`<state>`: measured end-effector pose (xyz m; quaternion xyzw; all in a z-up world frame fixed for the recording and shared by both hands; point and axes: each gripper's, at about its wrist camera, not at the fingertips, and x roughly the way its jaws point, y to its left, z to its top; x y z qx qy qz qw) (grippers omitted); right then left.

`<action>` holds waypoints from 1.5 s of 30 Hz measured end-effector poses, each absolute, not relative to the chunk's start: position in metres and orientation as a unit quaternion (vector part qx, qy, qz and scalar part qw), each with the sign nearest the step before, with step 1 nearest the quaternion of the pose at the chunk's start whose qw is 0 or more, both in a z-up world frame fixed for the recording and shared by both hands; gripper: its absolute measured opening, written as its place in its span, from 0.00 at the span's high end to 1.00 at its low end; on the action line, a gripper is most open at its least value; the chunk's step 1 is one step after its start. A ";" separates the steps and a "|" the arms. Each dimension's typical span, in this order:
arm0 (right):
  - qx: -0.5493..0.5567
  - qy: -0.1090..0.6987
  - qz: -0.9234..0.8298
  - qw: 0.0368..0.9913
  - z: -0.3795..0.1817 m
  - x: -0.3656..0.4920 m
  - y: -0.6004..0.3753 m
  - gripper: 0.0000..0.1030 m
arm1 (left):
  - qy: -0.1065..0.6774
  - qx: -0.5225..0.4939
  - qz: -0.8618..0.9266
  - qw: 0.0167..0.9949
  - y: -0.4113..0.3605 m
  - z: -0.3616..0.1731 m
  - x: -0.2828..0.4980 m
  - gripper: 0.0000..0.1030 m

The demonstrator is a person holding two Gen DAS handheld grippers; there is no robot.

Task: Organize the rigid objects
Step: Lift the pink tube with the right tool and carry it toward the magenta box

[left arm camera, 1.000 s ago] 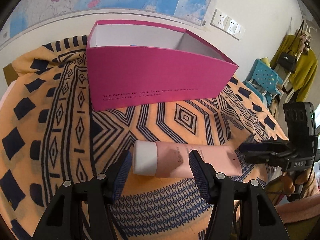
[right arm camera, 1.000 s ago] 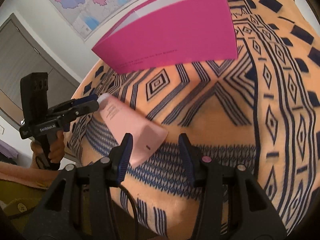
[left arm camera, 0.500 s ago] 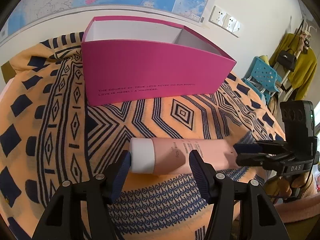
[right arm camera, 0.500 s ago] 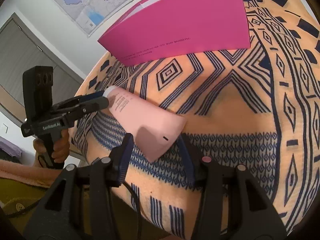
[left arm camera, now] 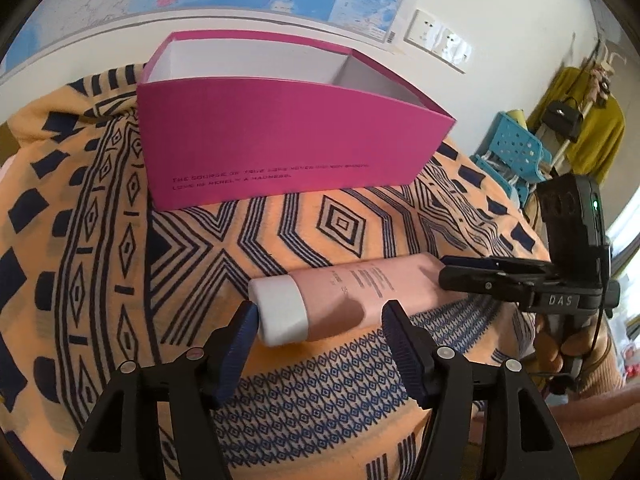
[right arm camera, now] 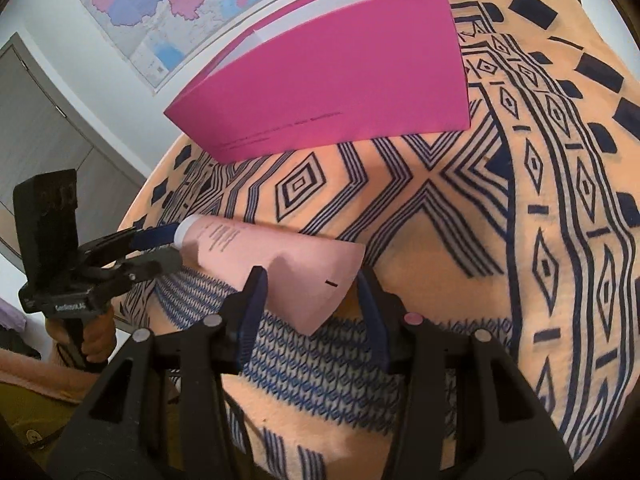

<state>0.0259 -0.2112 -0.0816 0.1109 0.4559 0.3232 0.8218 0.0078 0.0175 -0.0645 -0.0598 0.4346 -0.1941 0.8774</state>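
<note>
Pink tube (left arm camera: 360, 292) between both open jaws, seemingly ungripped.

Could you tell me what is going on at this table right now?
A person is working a pink tube with two handheld grippers on a patterned cloth. The left gripper sits open around its white capped end, and the right gripper brackets its flat crimped end, apparently not clamped. The open magenta box stands behind, presumably its destination.
</note>
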 end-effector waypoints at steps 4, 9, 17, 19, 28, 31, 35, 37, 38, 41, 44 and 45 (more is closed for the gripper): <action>0.112 0.454 0.323 0.823 -0.083 0.026 -0.211 0.52 | 0.452 -0.064 -0.184 0.871 0.019 -0.072 0.014 0.46; 0.115 0.452 0.322 0.824 -0.084 0.026 -0.212 0.52 | 0.450 -0.057 -0.175 0.874 0.017 -0.071 0.012 0.46; 0.106 0.449 0.304 0.834 -0.079 0.025 -0.208 0.52 | 0.441 -0.042 -0.163 0.882 0.005 -0.063 0.016 0.46; 0.104 0.445 0.301 0.837 -0.076 0.024 -0.209 0.52 | 0.435 -0.042 -0.162 0.885 0.004 -0.060 0.017 0.46; 0.103 0.430 0.296 0.847 -0.065 0.026 -0.213 0.52 | 0.427 -0.044 -0.162 0.888 0.002 -0.054 0.018 0.46; 0.101 0.427 0.297 0.848 -0.063 0.025 -0.212 0.52 | 0.424 -0.045 -0.160 0.890 0.002 -0.051 0.017 0.46; 0.101 0.422 0.298 0.851 -0.058 0.024 -0.213 0.52 | 0.418 -0.046 -0.161 0.893 0.002 -0.046 0.017 0.46; 0.100 0.418 0.298 0.852 -0.054 0.025 -0.214 0.52 | 0.416 -0.046 -0.161 0.894 0.002 -0.044 0.017 0.46; 0.099 0.416 0.298 0.854 -0.052 0.025 -0.215 0.52 | 0.414 -0.047 -0.161 0.895 0.002 -0.042 0.017 0.46; 0.097 0.408 0.300 0.857 -0.047 0.026 -0.216 0.52 | 0.409 -0.048 -0.162 0.896 0.003 -0.038 0.018 0.46; 0.096 0.401 0.301 0.860 -0.043 0.026 -0.217 0.52 | 0.405 -0.048 -0.163 0.898 0.002 -0.035 0.018 0.46; 0.095 0.399 0.301 0.861 -0.042 0.026 -0.217 0.52 | 0.404 -0.048 -0.164 0.899 0.002 -0.034 0.018 0.46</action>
